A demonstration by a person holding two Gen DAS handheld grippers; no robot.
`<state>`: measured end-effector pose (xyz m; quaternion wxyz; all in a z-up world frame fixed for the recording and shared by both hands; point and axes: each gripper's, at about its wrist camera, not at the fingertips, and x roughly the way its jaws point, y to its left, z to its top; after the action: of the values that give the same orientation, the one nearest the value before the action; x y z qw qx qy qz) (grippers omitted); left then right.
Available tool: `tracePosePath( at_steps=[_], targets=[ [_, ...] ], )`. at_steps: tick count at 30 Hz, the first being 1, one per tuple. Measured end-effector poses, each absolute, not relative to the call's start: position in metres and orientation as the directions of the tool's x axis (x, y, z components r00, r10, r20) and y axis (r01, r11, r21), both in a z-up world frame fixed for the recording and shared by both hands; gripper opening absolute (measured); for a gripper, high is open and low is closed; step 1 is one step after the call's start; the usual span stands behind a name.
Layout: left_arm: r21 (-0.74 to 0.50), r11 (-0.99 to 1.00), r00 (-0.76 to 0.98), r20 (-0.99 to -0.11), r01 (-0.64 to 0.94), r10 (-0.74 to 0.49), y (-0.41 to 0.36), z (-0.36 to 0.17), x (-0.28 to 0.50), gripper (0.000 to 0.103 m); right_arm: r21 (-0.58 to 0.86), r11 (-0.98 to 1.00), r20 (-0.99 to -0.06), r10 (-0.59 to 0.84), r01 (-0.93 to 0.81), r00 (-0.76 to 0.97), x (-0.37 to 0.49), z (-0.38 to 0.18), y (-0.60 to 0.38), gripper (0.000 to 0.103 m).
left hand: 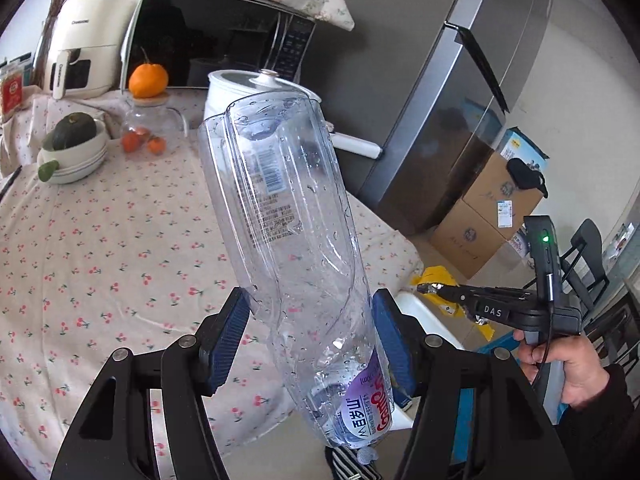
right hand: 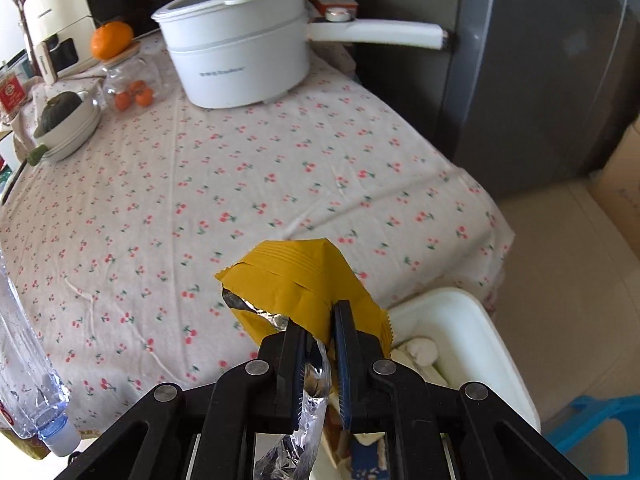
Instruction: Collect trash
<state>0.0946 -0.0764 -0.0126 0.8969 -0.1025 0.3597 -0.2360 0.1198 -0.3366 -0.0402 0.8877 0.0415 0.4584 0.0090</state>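
Observation:
My left gripper is shut on a clear, crushed plastic bottle with a purple label, held above the table with its cap end toward me. The bottle also shows at the left edge of the right wrist view. My right gripper is shut on a yellow snack wrapper with a silver foil lining, held over the table's near right corner. It also shows in the left wrist view with the wrapper. A white trash bin with some trash inside stands on the floor below the right gripper.
The table has a cherry-print cloth. At its back stand a white pot with a long handle, a glass jar with an orange on top, a bowl with a green squash, a microwave and an air fryer. A grey fridge and cardboard boxes stand to the right.

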Motion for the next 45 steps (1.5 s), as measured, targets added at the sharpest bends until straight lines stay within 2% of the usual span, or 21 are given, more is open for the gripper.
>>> tracePosePath(
  at_steps=[8,16,19,20,22,30,32,35,37,41,45],
  targets=[
    [-0.379,0.846,0.609,-0.587,0.376,-0.534,-0.159,-0.052,0.098,0.067,0.126,0.982,-0.908,0.057,0.143,0.415,0.107,-0.094,-0.413,0.011],
    [-0.290,0.842,0.620,-0.576,0.454,-0.533,-0.226,-0.079,0.101,0.067,0.151,0.963,-0.955,0.083,0.225,0.285,0.111,-0.144,-0.455,0.013],
    [-0.264,0.839,0.612,-0.587,0.475,-0.531,-0.244,-0.087,0.105,0.068,0.167,0.965,-0.952,0.106,0.200,0.286,0.114,-0.146,-0.458,0.020],
    [-0.264,0.837,0.607,-0.588,0.480,-0.534,-0.249,-0.090,0.107,0.068,0.162,0.968,-0.951,0.102,0.192,0.292,0.114,-0.145,-0.459,0.036],
    [-0.257,0.837,0.611,-0.586,0.484,-0.533,-0.256,-0.096,0.110,0.068,0.155,0.967,-0.947,0.087,0.204,0.309,0.112,-0.140,-0.464,0.054],
    [-0.224,0.835,0.620,-0.579,0.503,-0.529,-0.274,-0.116,0.115,0.069,0.185,0.944,-0.925,0.072,0.275,0.374,0.099,-0.115,-0.489,0.057],
    [-0.232,0.830,0.591,-0.607,0.507,-0.531,-0.276,-0.123,0.117,0.070,0.165,0.943,-0.918,0.041,0.287,0.395,0.098,-0.107,-0.490,0.060],
    [-0.244,0.838,0.531,-0.680,0.487,-0.506,-0.273,-0.128,0.117,0.083,0.114,0.952,-0.907,-0.017,0.284,0.422,0.096,-0.096,-0.485,0.067],
    [-0.238,0.847,0.528,-0.692,0.476,-0.491,-0.263,-0.123,0.110,0.095,0.076,0.957,-0.903,-0.053,0.279,0.426,0.096,-0.092,-0.480,0.071],
    [-0.219,0.871,0.542,-0.709,0.439,-0.451,-0.230,-0.100,0.093,0.102,0.042,0.963,-0.898,-0.080,0.265,0.432,0.095,-0.085,-0.466,0.074],
    [-0.182,0.898,0.543,-0.742,0.401,-0.393,-0.193,-0.078,0.079,0.103,0.050,0.966,-0.886,-0.074,0.253,0.457,0.086,-0.071,-0.443,0.078]
  ],
)
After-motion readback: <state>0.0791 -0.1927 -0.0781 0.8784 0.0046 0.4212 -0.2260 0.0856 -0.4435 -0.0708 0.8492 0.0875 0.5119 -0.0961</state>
